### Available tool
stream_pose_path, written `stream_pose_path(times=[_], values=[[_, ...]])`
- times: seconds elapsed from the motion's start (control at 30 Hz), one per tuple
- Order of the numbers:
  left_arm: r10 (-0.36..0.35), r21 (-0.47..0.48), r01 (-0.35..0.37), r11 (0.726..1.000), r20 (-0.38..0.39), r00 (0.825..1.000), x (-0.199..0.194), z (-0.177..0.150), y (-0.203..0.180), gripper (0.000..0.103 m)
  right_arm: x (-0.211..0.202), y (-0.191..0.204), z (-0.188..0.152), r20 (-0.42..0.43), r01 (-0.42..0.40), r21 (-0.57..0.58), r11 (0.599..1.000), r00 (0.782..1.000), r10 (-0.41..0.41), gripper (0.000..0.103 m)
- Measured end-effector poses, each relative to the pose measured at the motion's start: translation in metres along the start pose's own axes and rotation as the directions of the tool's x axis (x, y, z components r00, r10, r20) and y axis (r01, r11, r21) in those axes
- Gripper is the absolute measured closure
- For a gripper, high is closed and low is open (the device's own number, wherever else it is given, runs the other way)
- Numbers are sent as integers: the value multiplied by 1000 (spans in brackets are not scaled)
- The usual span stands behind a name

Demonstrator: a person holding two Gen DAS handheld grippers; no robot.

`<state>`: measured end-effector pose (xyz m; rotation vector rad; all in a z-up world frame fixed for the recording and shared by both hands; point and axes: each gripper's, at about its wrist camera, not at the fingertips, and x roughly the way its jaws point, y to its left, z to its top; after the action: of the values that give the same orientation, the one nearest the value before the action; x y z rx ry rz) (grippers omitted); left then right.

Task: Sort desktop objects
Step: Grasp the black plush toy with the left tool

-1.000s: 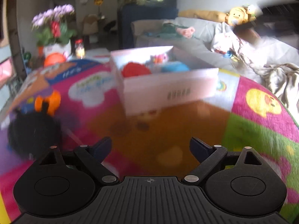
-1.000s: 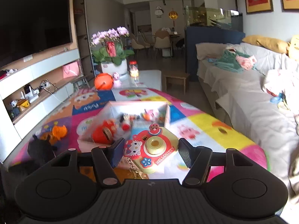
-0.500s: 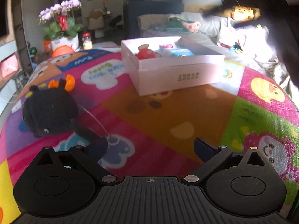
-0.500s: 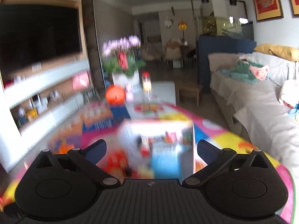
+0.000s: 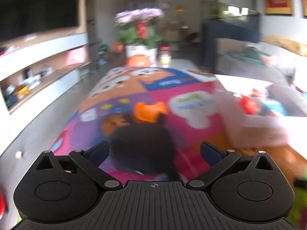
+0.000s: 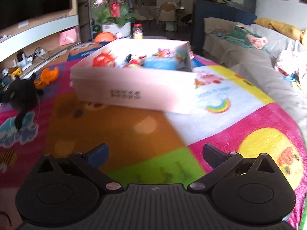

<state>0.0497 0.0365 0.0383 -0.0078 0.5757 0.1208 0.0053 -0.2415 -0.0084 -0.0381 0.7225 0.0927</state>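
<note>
Now the left gripper (image 5: 153, 151) has just been spreading its jaws to their widest, and they frame the black plush toy (image 5: 142, 145) lying on the colourful mat (image 5: 191, 88) without pressing on it; nothing is held. An orange toy (image 5: 150, 110) sits just beyond the plush, touching or nearly touching it. The left wrist view is smeared, so how close the pads are to the plush I cannot tell.

The right gripper (image 6: 154, 154) also stands fully spread and empty, over bare mat near the white box (image 6: 134, 88). The box already holds a red toy (image 6: 104, 59), a blue item (image 6: 160, 63) and other small pieces, and lies to the right of the plush, well apart from it.

The likely next step is a grab at the plush. The risks: soft fabric may bunch so the pads catch only loose fur and it slips on the lift; a thin cord (image 6: 38, 105) trailing from the plush could snag or drag; and closing too far forward could pinch the orange toy along with it.
</note>
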Motion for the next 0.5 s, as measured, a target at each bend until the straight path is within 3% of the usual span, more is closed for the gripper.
stream_pose_path(times=[0.2,0.27,0.37,0.5], values=[[36,5,-36,999,-54,998,32,5,4,0,1,8,-2,-11,-10,-47,999,1000,10,0],[42,3,-42,999,-59,997,35,3,5,11,5,4,-1,-32,-28,-19,999,999,28,0],[40,20,-39,999,-48,998,30,1,0,13,5,0,1,-29,-40,-1,999,999,40,0],[-84,119,89,989,-49,995,8,4,-21,13,4,0,1,-25,-48,7,999,999,48,0]])
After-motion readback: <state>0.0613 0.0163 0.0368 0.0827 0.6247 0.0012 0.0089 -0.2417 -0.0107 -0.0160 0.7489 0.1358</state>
